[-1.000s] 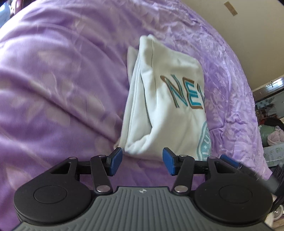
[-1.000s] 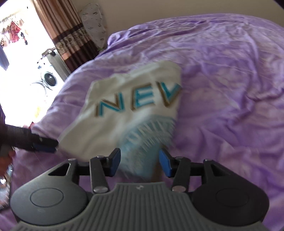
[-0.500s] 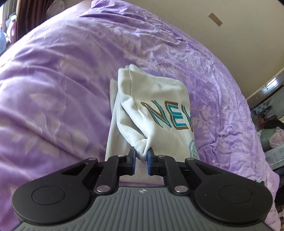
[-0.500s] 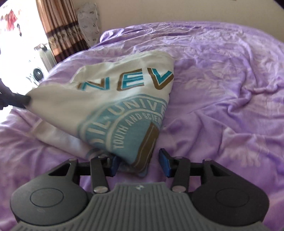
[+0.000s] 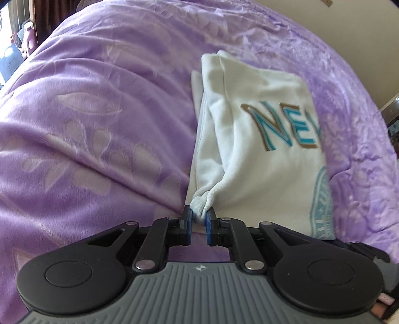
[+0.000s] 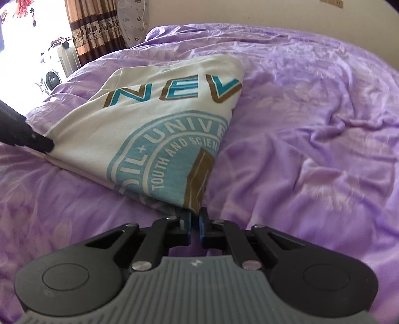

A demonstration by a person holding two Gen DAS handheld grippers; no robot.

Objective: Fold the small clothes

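A small white T-shirt [image 5: 261, 154] with teal and brown lettering and a round teal emblem lies folded lengthwise on a purple bedspread [image 5: 87, 124]. My left gripper [image 5: 198, 219] is shut on one near corner of the shirt, pinching bunched white fabric. My right gripper [image 6: 195, 219] is shut on the other near corner, by the emblem [image 6: 164, 159]. The shirt [image 6: 159, 124] is stretched between the two grippers and lifted a little at the near edge. The left gripper's fingers [image 6: 37, 143] show at the left in the right wrist view.
The purple bedspread [image 6: 311, 124] covers the whole bed, with soft wrinkles. A cream wall [image 6: 249, 12] stands behind it. Brown curtains [image 6: 92, 27] and a bright window are at the far left. Clutter sits beyond the bed's right edge [image 5: 391, 129].
Both grippers closed on the shirt's near corners: the left half a second ago, the right just now. The shirt's near edge is now pulled taut and slightly raised.
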